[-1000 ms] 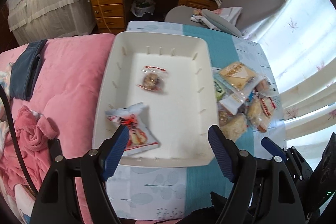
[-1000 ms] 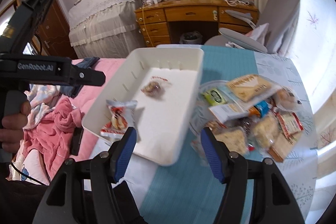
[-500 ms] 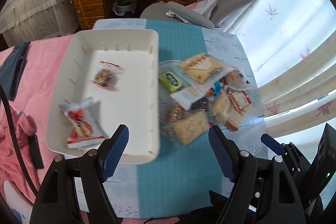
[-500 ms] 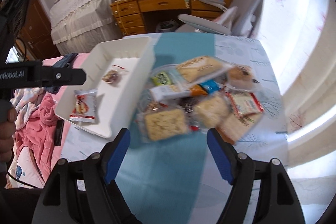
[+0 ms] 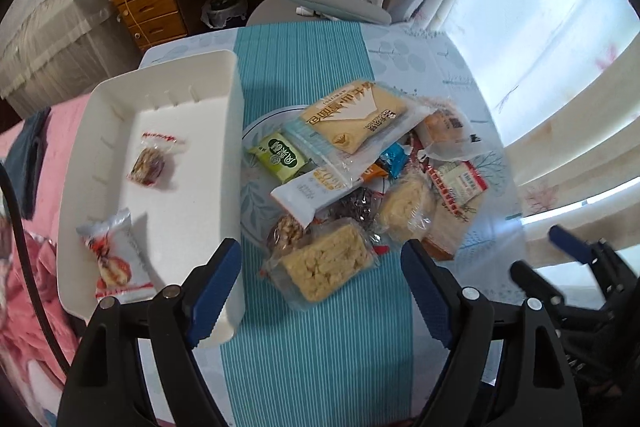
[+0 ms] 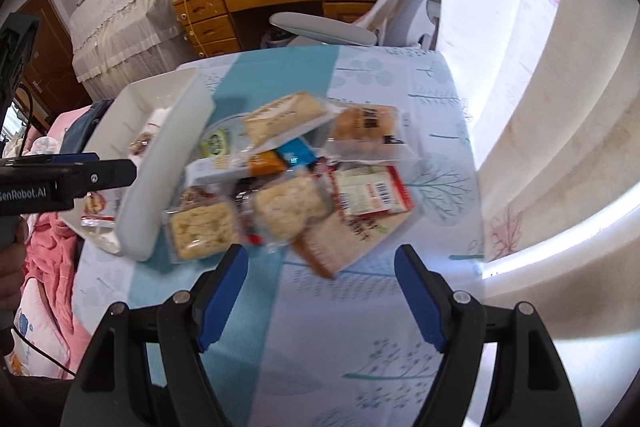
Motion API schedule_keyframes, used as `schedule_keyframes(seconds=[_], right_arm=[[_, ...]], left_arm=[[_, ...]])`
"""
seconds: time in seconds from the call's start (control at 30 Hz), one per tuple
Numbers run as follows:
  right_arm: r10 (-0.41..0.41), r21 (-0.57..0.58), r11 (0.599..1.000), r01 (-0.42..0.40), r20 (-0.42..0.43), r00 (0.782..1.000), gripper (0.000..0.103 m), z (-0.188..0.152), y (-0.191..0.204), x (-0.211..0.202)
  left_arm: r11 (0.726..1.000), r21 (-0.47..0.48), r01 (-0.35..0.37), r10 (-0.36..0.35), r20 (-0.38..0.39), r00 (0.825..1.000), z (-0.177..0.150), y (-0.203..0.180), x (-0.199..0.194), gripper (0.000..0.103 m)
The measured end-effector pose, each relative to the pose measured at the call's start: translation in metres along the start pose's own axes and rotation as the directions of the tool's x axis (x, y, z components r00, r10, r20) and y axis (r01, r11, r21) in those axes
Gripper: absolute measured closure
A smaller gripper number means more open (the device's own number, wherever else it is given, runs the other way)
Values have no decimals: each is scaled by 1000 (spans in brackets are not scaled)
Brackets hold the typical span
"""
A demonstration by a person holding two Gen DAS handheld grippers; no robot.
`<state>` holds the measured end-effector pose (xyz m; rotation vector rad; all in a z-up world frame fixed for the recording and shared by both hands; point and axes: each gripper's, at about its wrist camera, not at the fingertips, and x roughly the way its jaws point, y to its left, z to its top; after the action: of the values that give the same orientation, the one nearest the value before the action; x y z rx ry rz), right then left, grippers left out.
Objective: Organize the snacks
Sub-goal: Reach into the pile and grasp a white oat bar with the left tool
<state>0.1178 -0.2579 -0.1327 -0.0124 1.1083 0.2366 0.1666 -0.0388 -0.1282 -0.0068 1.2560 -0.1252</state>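
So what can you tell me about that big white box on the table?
The white bin is a long, shallow rectangular tray, apparently smooth plastic, with rounded corners, upright walls and small ribs along the inside walls. It has no lid and sits flat on the table's left side, close beside the snack pile. Two wrapped snacks lie inside: a clear packet with a brown treat near the middle, and a white and red packet at the near end. Most of its floor is bare.

Motion blur smears the snack pile [image 6: 288,179] in the right wrist view, making labels unreadable. A plate [image 5: 256,123] lies mostly hidden under the snacks. The white bin's [image 6: 160,163] near-left corner is hidden behind the left hand-held gripper [image 6: 72,175].
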Motion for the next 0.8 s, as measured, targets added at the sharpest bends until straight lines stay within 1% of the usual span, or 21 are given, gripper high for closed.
schedule_keyframes(seconds=[0.1,0.17,0.23,0.4,0.43,0.47,0.6,0.73,0.8], right_arm=[[-9,1,1000,9,-9,1000,22,6,-16,16],[-17,-7,1000,17,-17,1000,22,11,-26,30],[-26,-15,1000,26,-24,999,22,14,-33,44],[-10,-18,1000,9,-45,999,22,20,-49,82],[-4,-19,1000,3,-45,999,22,21,-50,88],[-2,-22,1000,1,-45,999,22,22,-52,94],[-2,-41,999,1,-41,999,22,28,-56,115],[-23,-76,997,17,-72,997,22,33,-56,137],[-14,-80,997,8,-71,997,17,34,-56,141]], left_arm=[[1000,13,-27,27,-31,999,11,-6,20,22],[998,15,-58,59,-59,997,18,-8,37,22],[997,15,-72,73,-86,994,23,-8,51,22],[996,36,-80,84,-164,983,33,-11,91,22],[996,60,-67,78,-212,974,34,-11,99,22],[996,61,-64,76,-228,971,36,-11,107,22],[995,74,-68,86,-274,958,43,-13,132,22],[995,81,-66,88,-309,947,48,-14,152,22],[994,86,-66,90,-322,942,51,-14,161,22]])
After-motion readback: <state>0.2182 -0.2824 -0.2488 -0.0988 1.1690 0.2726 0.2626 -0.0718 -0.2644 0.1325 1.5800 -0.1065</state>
